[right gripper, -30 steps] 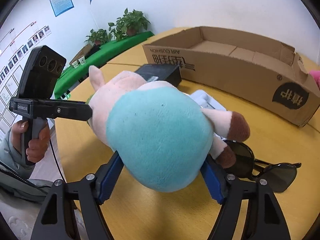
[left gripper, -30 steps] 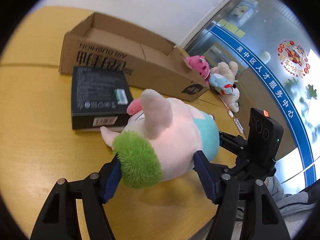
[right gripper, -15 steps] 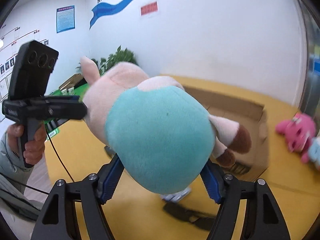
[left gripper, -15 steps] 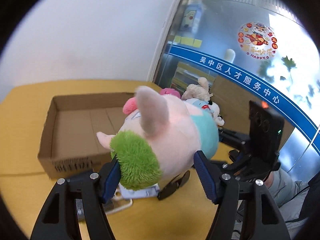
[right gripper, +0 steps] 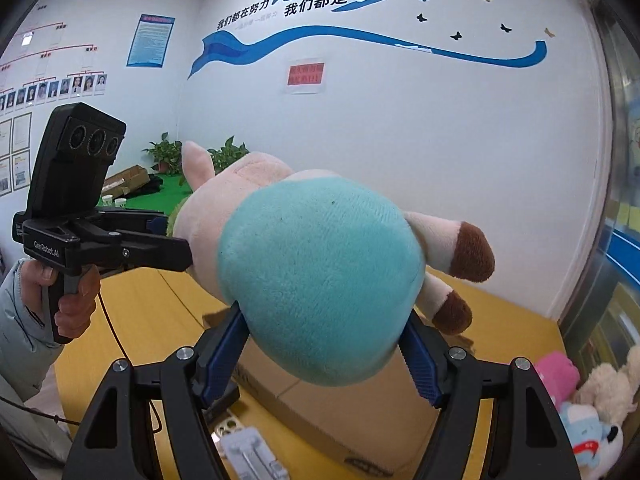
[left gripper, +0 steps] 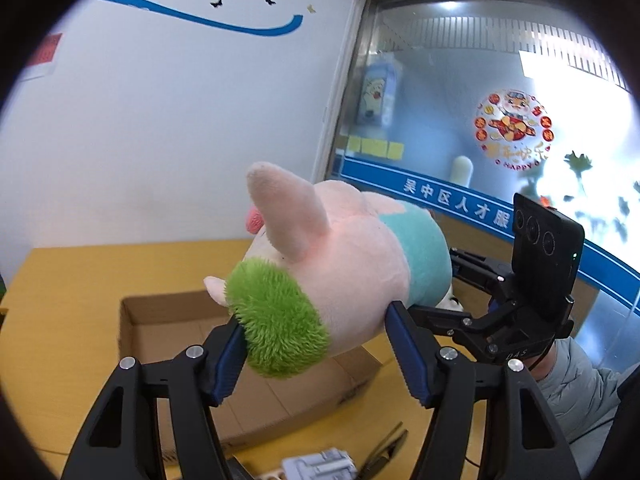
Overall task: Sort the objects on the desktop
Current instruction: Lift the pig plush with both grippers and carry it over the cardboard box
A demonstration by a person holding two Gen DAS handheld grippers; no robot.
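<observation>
**Plush toy lifted above the carton**

Raised off the yellow table (left gripper: 72, 280) since a second ago, the plush pig (left gripper: 340, 264) now hangs over the open cardboard box (left gripper: 168, 332). Left gripper (left gripper: 316, 344) pinches its green-tufted head; right gripper (right gripper: 324, 348) pinches its teal rump. Lowering into the carton likely follows.

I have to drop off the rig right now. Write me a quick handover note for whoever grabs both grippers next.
Left gripper: shut on the plush pig at its green-tufted head end.
Right gripper: shut on the same pig at its teal rear.
The pig is held in the air above the open cardboard box on the yellow table.
Done: the pig is off the table. Left: set it down, probably in the box, and release. A white gadget lies loose by the box; other plush toys sit at the table's far end.
</observation>
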